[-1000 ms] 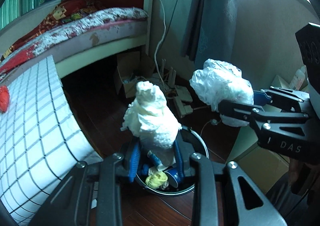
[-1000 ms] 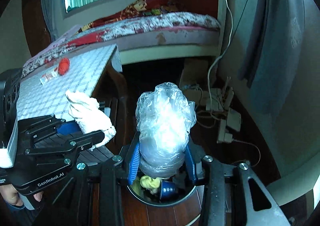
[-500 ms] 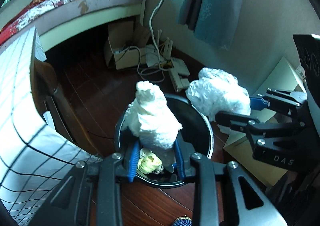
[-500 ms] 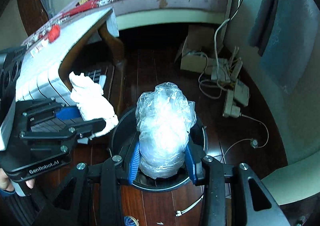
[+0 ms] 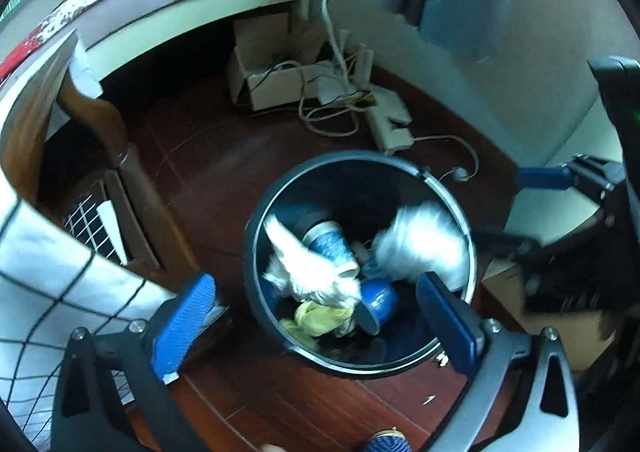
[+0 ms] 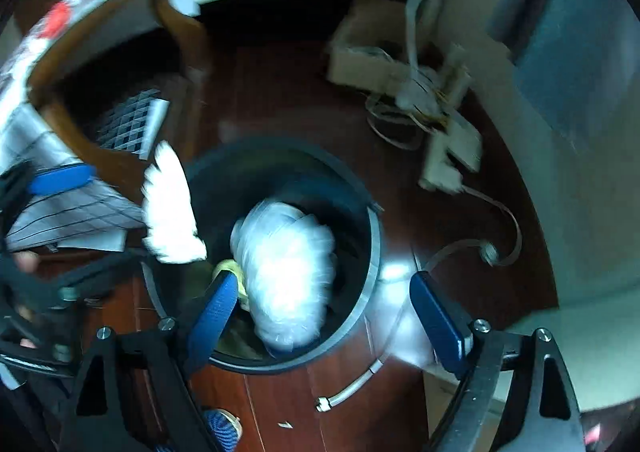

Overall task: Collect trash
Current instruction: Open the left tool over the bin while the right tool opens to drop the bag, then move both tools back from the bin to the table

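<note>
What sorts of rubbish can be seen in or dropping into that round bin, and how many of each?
White paper wad: 1
Crumpled clear plastic bag: 1
Blue paper cups: 2
Yellow crumpled wad: 1
Total: 5, all within the dark bin; anything beneath them is hidden.

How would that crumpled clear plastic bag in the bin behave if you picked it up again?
The plastic bag is thin and see-through, so probably very light. Its crinkled folds suggest it would squash rather than stay stiff. The glossy film could be slippery between the pads. It lies loosely atop other rubbish in the bin, so a nudge would likely shift it.
</note>
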